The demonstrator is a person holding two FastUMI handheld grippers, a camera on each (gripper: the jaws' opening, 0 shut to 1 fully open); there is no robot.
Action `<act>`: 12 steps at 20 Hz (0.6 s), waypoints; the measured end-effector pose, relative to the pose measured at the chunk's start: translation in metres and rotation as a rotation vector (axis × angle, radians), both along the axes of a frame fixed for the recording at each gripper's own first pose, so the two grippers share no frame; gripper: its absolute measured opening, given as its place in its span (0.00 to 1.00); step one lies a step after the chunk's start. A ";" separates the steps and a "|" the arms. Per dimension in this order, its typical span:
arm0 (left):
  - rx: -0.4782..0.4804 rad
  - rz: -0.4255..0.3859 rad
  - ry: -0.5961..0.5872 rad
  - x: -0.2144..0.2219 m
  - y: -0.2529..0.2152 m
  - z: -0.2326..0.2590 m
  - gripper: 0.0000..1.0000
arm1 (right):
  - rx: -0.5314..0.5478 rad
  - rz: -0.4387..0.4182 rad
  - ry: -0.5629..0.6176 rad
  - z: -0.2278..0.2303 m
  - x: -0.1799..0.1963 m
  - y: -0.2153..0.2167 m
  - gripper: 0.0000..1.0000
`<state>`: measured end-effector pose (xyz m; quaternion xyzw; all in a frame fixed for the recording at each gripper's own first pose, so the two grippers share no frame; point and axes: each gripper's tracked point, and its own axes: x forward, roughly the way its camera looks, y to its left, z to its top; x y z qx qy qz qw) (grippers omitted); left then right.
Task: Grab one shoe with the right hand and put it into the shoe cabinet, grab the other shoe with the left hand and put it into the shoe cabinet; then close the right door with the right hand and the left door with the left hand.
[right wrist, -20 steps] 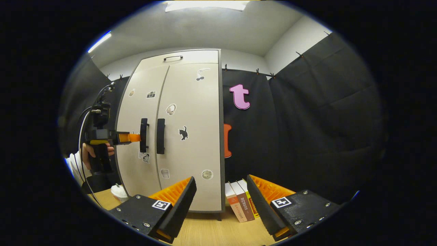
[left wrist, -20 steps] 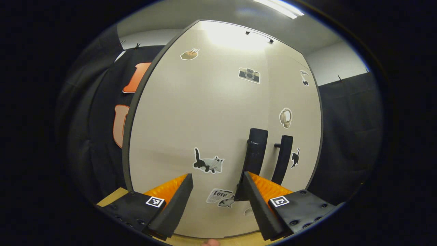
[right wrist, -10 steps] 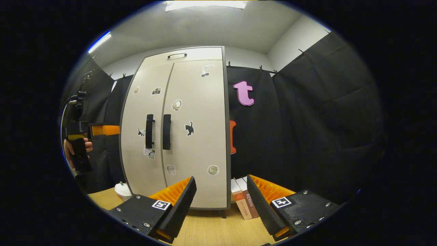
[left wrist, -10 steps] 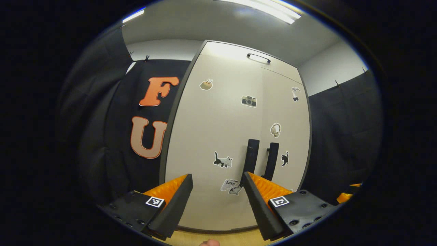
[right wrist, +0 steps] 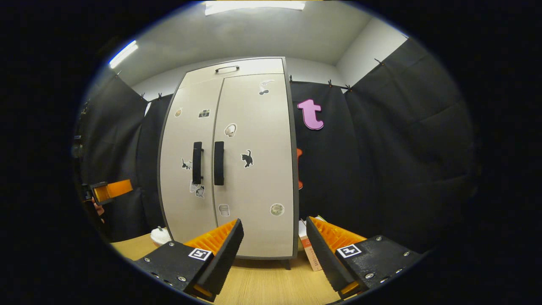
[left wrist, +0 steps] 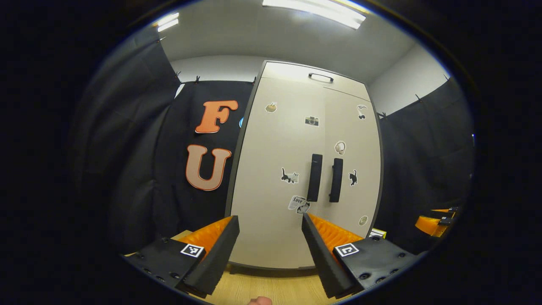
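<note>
Shoe cabinet [right wrist: 254, 169]: tall, pale, standing on the wooden floor [right wrist: 262, 284] against the black wall; I read it as closed, so the shoes, not to be seen, are presumably inside. Right door [right wrist: 258, 182]: flush with its neighbour, the seam between them thin and even. Left door [left wrist: 275, 169]: likewise flush in the left gripper view. Door handles [right wrist: 207, 163]: two dark vertical bars side by side at the seam, neither touched. Left gripper [left wrist: 269, 250]: released, jaws wide apart, nothing between them, well apart from the cabinet. Right gripper [right wrist: 273, 254]: also released and empty, low over the floor, aimed at the cabinet's foot. Books [right wrist: 307, 250]: just beside the cabinet's right foot. My judgement: the job looks finished; to end well I check the seam from both views, keep both jaws clear of the handles, and avoid bumping the doors.
</note>
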<state>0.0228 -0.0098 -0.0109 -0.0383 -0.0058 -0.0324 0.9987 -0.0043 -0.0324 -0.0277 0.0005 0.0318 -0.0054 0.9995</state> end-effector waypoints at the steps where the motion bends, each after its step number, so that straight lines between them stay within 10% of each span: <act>1: -0.002 0.020 0.013 -0.006 0.005 -0.006 0.96 | -0.001 -0.002 0.001 -0.001 0.000 0.000 0.92; 12: 0.017 0.068 0.034 -0.033 0.019 -0.009 0.96 | 0.010 -0.008 -0.017 0.004 -0.010 -0.005 0.92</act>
